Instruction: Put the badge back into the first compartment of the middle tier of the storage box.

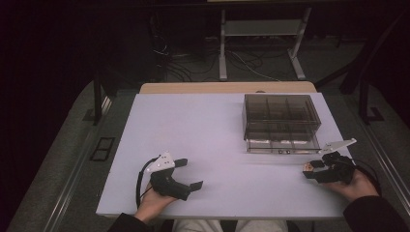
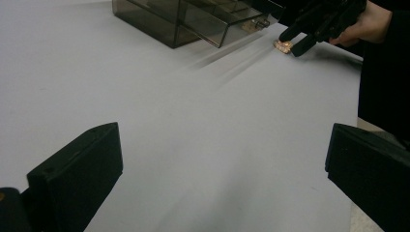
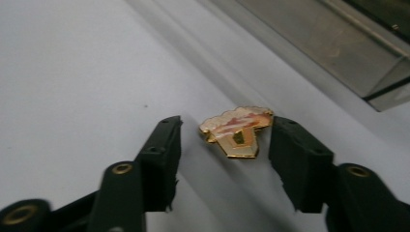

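Jaws of the right gripper stood partly apart with a small enamel pin badge between them. The right-hand pad looked to be touching the badge's edge, or nearly so, while a clear gap remained at the left-hand pad, so the badge was straddled rather than clamped. It lay flat on the white surface, close to the pad tips.

Judging by its gold rim and glossy cream, pink and red face, the badge was probably stamped metal: light, stiff and thin, with smooth slippery edges. Its low profile meant the pads would likely have to come right down to the surface and pinch across the wide scalloped top, not the tapered lower part, where it could squirt out. A post on the back, if any, was hidden. A small dark mark sat on its centre, but no lettering could be read.

Beyond the jaws, up and to the right, ran the edge of a smoked transparent organiser box with inner compartments; no label was legible on it.

Well off to the side, the left gripper rested in the person's hand, its jaws wide apart and holding nothing. From the left gripper view the badge showed far ahead beneath the right gripper.
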### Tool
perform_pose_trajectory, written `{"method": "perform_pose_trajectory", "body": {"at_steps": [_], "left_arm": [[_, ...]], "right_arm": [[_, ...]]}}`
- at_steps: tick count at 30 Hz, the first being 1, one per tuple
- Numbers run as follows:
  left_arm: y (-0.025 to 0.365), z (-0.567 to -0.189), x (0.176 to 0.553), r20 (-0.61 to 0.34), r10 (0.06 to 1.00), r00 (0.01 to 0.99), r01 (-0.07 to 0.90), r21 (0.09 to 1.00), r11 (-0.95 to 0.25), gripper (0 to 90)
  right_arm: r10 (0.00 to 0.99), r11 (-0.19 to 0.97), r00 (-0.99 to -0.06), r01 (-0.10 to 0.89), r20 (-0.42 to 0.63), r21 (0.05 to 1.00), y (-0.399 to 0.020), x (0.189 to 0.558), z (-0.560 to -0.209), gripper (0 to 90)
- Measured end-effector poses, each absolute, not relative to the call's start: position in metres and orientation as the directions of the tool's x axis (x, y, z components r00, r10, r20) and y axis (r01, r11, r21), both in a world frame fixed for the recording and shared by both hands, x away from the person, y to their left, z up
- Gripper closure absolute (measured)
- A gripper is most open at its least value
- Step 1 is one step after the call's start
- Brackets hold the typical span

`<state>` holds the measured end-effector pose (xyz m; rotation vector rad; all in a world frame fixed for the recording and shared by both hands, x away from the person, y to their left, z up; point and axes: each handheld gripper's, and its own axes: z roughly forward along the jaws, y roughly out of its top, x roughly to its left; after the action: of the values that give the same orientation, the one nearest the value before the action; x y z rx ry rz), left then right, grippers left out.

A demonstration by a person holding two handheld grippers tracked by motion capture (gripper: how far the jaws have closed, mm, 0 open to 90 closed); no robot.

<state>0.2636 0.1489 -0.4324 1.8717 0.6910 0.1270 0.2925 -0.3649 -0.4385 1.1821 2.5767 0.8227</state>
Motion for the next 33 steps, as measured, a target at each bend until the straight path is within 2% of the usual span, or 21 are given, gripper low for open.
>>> {"method": "perform_pose_trajectory", "body": {"at_steps": [4, 5, 27, 33], "left_arm": [[0.1488, -0.4327, 0.2637, -0.229, 0.517, 0.825, 0.400, 0.883, -0.246, 0.0], [0.1489, -0.4327, 0.2637, -0.230, 0.517, 0.825, 0.400, 0.883, -0.245, 0.0], [0.1506, -0.4322, 0.2638, -0.242, 0.518, 0.821, 0.405, 0.885, -0.229, 0.0], [0.1511, -0.4323, 0.2642, -0.246, 0.518, 0.819, 0.408, 0.885, -0.224, 0.0]], "right_arm": [[0.753, 0.528, -0.657, 0.626, 0.024, 0.574, -0.3662, 0.2905, -0.4395, 62.9], [0.753, 0.529, -0.658, 0.626, 0.024, 0.572, -0.3662, 0.2900, -0.4391, 63.7], [0.753, 0.531, -0.658, 0.624, 0.018, 0.574, -0.3658, 0.2894, -0.4377, 64.7], [0.753, 0.516, -0.656, 0.636, 0.050, 0.573, -0.3666, 0.2869, -0.4323, 64.8]]}}
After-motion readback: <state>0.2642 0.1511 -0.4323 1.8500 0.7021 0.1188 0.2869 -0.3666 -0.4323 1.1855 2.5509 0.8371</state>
